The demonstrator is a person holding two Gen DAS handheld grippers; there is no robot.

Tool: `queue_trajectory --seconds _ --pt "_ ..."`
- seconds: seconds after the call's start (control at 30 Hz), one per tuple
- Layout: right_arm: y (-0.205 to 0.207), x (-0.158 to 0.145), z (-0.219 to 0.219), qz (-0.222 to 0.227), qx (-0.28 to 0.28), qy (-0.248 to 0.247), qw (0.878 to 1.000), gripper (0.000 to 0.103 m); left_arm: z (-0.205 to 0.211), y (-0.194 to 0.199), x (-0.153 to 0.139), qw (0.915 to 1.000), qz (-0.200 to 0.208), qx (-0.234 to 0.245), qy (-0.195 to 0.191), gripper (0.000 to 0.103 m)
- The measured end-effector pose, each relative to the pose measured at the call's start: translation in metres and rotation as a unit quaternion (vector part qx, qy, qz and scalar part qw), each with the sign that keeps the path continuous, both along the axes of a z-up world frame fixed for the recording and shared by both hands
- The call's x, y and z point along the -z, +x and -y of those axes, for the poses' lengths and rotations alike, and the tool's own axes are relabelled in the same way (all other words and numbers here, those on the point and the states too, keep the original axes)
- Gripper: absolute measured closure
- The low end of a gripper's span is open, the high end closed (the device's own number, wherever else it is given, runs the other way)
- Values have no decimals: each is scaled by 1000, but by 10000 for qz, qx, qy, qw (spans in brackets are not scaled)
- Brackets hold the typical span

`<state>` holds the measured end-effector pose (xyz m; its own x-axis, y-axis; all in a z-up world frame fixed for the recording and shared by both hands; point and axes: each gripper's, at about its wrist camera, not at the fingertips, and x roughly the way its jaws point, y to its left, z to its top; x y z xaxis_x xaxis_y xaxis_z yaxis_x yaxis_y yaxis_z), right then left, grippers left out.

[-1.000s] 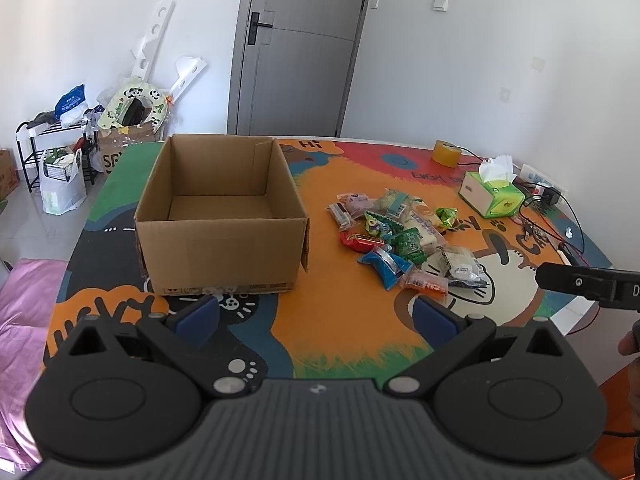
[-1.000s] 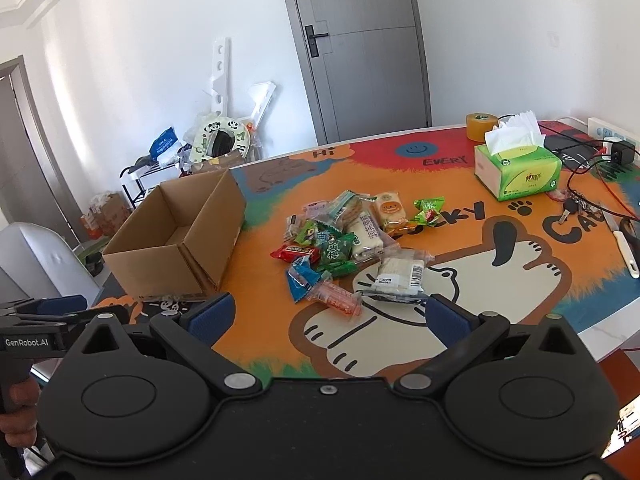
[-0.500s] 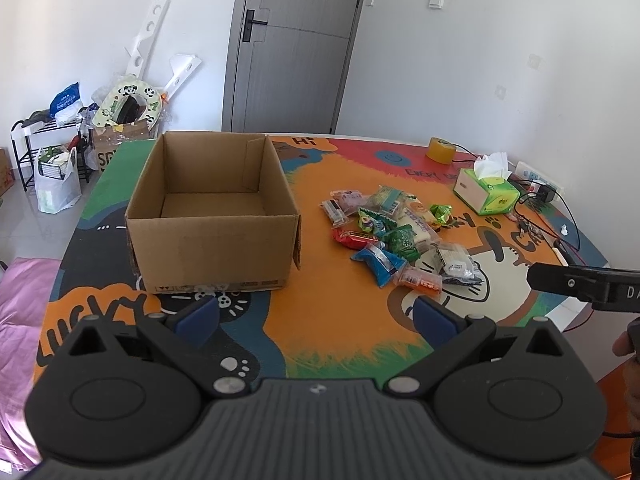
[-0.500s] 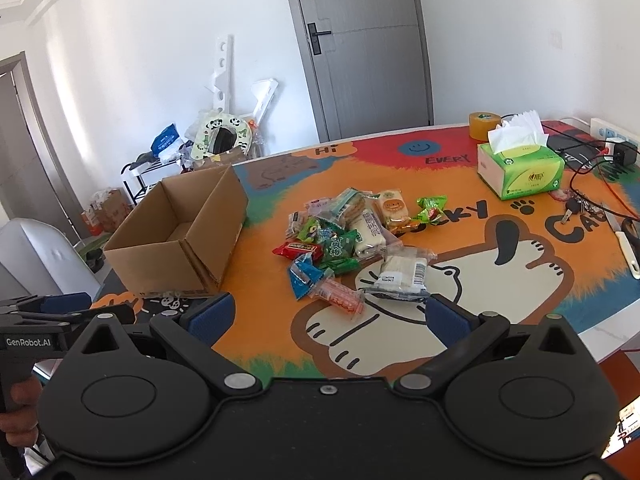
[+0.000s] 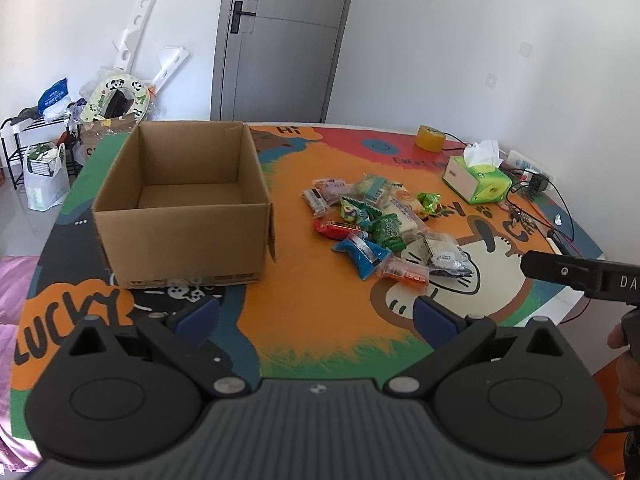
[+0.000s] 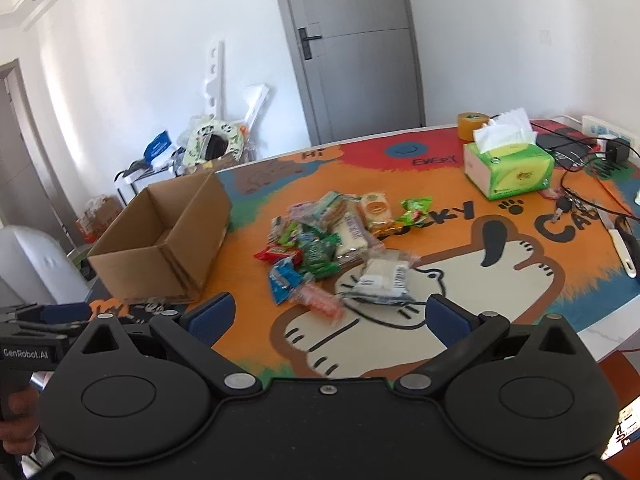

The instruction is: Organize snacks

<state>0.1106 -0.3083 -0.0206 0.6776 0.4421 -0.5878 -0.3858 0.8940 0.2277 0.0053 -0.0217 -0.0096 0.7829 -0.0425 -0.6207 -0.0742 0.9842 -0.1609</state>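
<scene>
An open, empty cardboard box point(image 5: 180, 204) stands on the colourful table mat, left of a pile of several snack packets point(image 5: 380, 228). The box point(image 6: 160, 240) and the pile point(image 6: 336, 240) also show in the right wrist view. My left gripper point(image 5: 316, 314) is open and empty, hovering over the near table edge in front of the box. My right gripper point(image 6: 330, 314) is open and empty, just short of the nearest packets: an orange one point(image 6: 320, 300) and a clear one with white contents point(image 6: 380, 280).
A green tissue box point(image 6: 508, 168) and a yellow tape roll point(image 6: 472, 125) sit at the far right of the table. Cables, keys and a power strip point(image 6: 600, 136) lie along the right edge. A rack and bags stand on the floor at far left point(image 5: 44, 160).
Both grippers have risen or drawn back slightly, and the right one has shifted a little toward the pile. Nothing on the table has moved; both stay open.
</scene>
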Motion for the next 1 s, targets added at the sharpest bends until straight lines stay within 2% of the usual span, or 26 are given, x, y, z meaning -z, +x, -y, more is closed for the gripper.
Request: queue_trajectory --seconds 0.23,0.57,0.83,1.0 --pt "18 15 15 34 121 39 9999 0 10 19 5 9999 156 -46 11 1" --pt "35 40 25 111 206 57 9997 1 20 50 25 9996 143 68 -226 1" --pt "55 62 23 -9 171 128 9998 16 26 75 40 9989 141 196 -396 5" --pt "68 72 16 -140 187 148 9996 17 31 100 48 9988 57 192 -438 14"
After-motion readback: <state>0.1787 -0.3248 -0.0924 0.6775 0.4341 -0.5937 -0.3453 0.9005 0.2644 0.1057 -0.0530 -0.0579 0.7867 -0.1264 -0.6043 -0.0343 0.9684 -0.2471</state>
